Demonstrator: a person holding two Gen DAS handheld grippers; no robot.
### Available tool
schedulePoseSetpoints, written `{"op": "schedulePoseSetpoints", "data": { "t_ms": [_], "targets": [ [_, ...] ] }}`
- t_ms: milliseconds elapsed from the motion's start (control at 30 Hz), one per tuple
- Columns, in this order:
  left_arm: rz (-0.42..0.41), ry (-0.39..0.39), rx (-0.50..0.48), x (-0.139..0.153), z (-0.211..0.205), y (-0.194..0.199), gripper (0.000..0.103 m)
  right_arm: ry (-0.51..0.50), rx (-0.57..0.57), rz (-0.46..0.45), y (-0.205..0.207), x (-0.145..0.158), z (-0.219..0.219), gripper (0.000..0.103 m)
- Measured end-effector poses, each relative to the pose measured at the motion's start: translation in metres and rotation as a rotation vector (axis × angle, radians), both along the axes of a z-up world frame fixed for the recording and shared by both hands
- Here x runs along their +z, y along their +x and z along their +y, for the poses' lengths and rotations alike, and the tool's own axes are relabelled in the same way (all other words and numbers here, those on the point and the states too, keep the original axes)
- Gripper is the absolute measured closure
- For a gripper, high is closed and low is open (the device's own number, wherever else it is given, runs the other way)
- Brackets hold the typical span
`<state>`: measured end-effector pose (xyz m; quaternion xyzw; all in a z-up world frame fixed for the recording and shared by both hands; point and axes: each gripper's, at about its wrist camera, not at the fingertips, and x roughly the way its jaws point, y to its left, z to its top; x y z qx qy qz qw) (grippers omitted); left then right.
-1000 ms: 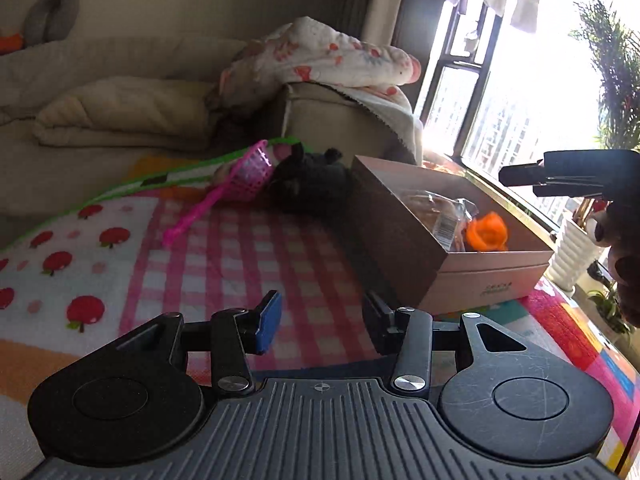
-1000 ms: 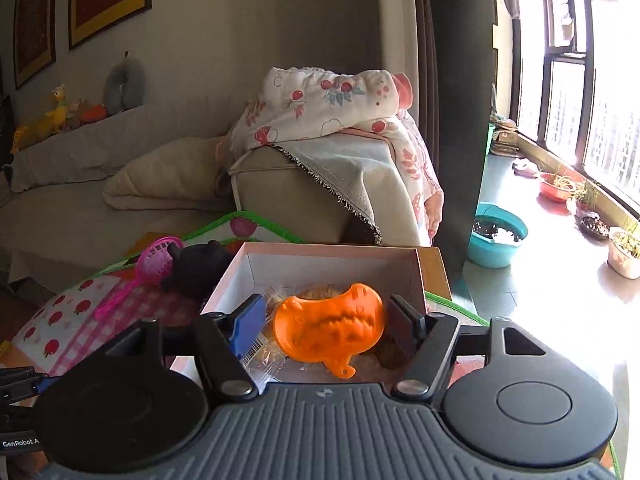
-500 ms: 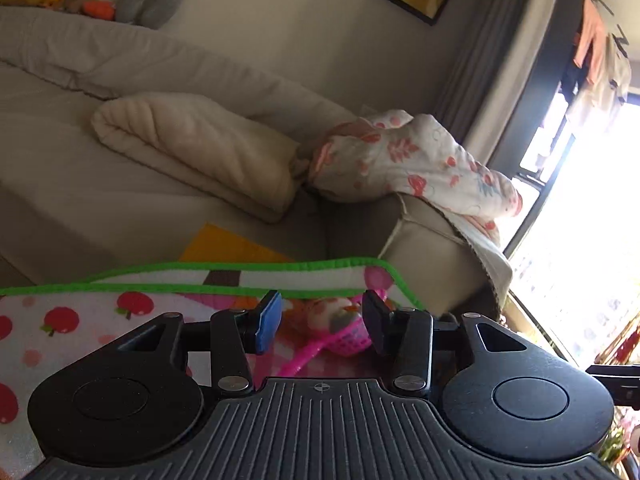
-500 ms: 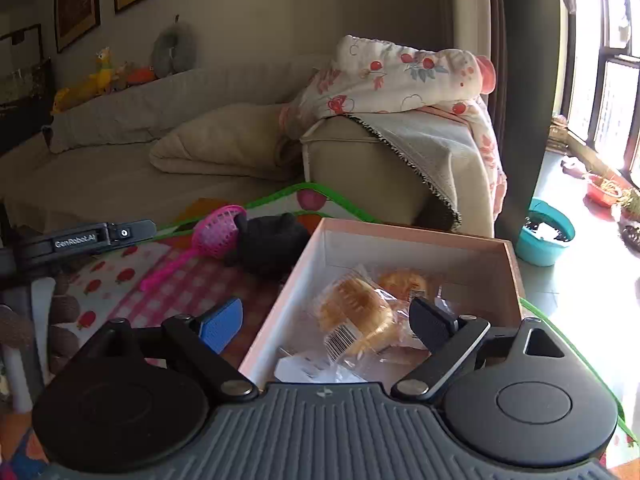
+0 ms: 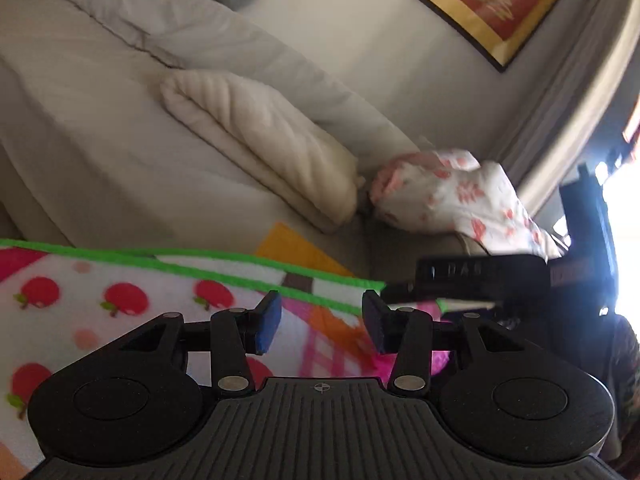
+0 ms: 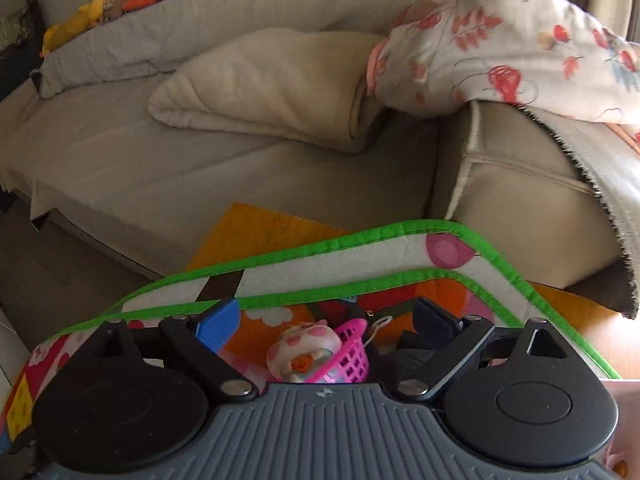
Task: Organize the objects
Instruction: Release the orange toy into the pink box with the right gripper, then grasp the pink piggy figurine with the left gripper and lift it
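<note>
In the right wrist view a pink plastic net scoop lies on the play mat with a pink-and-white toy in it. My right gripper hangs over them; its wide jaws are closing, and neither pad touches them. A dark plush toy shows partly by its right finger. My left gripper is open over the apple-print mat with nothing between its fingers. A bit of the pink scoop peeks out behind its right finger. The right gripper's black body is just right of it.
A beige sofa runs behind the mat, with a folded cream blanket and a floral quilt over the armrest. Soft toys sit on the sofa back. A corner of the pink box shows at the right edge.
My right gripper let go of the orange mould over the box, then swung left over the pink scoop. My left gripper rolled and swung left, away from the box.
</note>
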<state>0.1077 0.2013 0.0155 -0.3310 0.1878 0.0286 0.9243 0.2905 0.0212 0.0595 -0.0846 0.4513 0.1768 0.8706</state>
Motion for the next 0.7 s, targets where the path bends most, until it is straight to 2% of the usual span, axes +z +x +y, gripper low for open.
{"op": "schedulePoseSetpoints", "data": {
  "t_ms": [67, 167, 300, 433, 600, 667, 700],
  "targets": [
    [-0.007, -0.025, 0.067, 0.001, 0.014, -0.006, 0.054, -0.050, 0.010, 0.013, 0.004, -0.014, 0.011, 0.018],
    [-0.006, -0.072, 0.097, 0.001, 0.028, -0.010, 0.055, -0.126, 0.044, 0.068, -0.003, -0.031, 0.018, 0.046],
    [-0.002, -0.069, 0.080, 0.002, 0.028, -0.009, 0.055, -0.164, 0.138, 0.079, -0.047, -0.028, 0.009, 0.051],
    [0.008, -0.028, 0.031, 0.002, 0.017, -0.006, 0.055, -0.153, 0.237, 0.057, -0.114, -0.012, -0.016, 0.052],
    [0.013, -0.007, -0.042, 0.007, 0.000, -0.011, 0.055, -0.161, 0.325, -0.112, -0.187, 0.007, -0.051, 0.050],
    [0.025, -0.009, -0.097, 0.008, -0.010, -0.017, 0.055, -0.186, 0.336, -0.178, -0.206, 0.008, -0.063, 0.039],
    [0.033, -0.007, -0.132, 0.008, -0.016, -0.022, 0.055, -0.196, 0.340, -0.206, -0.214, 0.009, -0.068, 0.029]
  ]
}}
